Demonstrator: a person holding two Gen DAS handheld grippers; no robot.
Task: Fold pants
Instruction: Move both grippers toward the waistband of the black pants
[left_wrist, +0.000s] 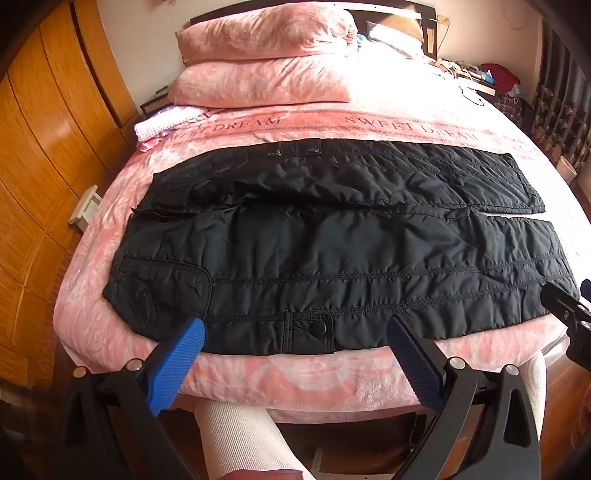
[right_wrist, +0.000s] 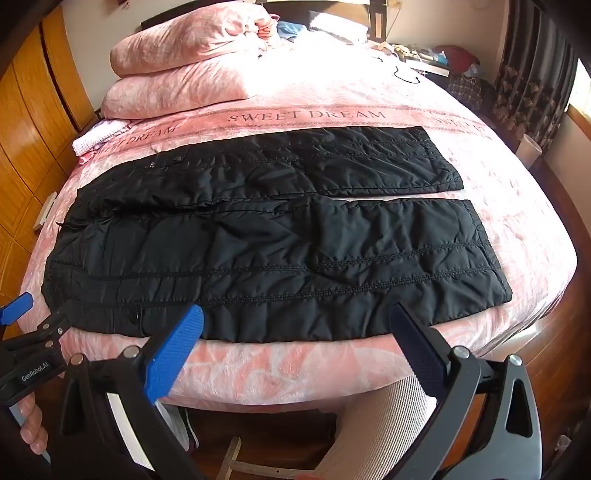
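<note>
I am holding my left gripper (left_wrist: 295, 336) spread as wide as it goes, with nothing between its blue pads, and my right gripper (right_wrist: 295, 328) is gaping just as wide and just as empty. Both are tilting down over the near edge of the bed (left_wrist: 295, 384). Just ahead of the fingertips the black pants (left_wrist: 332, 258) are lying flat across the pink bedspread (waist off to my left, both legs running to my right, side by side). Beyond the pants two pink pillows (left_wrist: 266, 59) are sitting stacked. Left of everything, a wooden wardrobe (left_wrist: 44, 155) is standing.
</note>
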